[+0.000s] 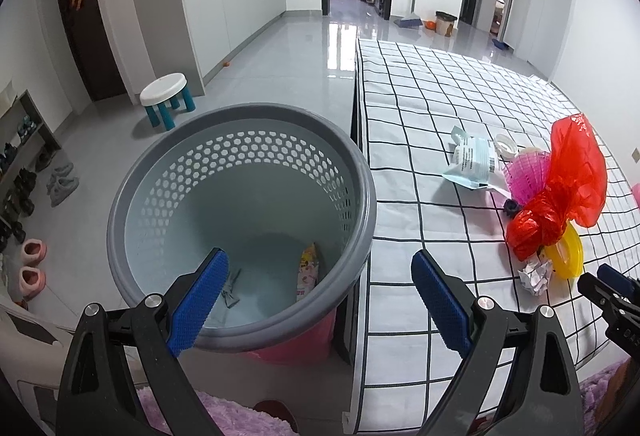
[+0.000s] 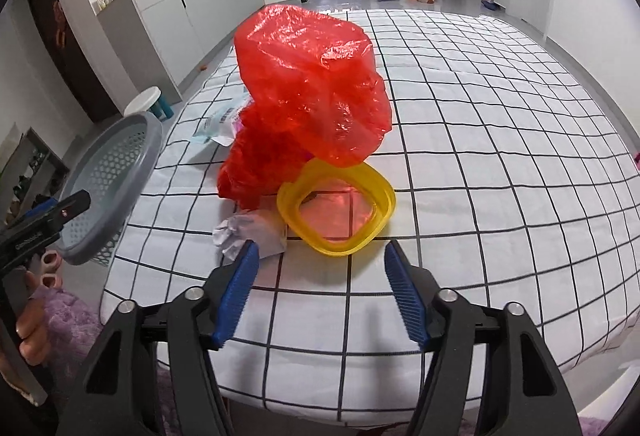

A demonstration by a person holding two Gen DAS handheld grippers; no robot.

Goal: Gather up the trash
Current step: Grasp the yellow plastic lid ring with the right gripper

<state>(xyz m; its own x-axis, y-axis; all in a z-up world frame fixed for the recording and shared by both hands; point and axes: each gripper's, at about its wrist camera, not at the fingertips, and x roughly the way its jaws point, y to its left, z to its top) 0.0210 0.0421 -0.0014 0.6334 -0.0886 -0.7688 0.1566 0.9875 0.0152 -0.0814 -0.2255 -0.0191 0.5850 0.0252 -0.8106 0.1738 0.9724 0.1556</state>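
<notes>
A grey perforated basket [image 1: 256,111] stands beside the bed with a snack wrapper [image 1: 308,270] and a small grey scrap [image 1: 232,292] at its bottom. My left gripper [image 1: 320,266] is open above its near rim, one finger over the basket and one over the sheet. On the bed lie a red plastic bag [image 2: 312,84], a yellow ring lid [image 2: 340,244], crumpled paper [image 2: 248,230], a white-blue packet [image 1: 472,160] and a pink mesh cup [image 1: 526,174]. My right gripper [image 2: 320,254] is open just short of the yellow lid, with the paper by its left fingertip.
The bed wears a white sheet with a black grid [image 2: 480,156]. A pink bin [image 1: 296,340] sits under the basket. On the floor are a white stool [image 1: 166,94], a shoe rack [image 1: 24,140], pink slippers [image 1: 32,264] and a purple rug [image 1: 240,416].
</notes>
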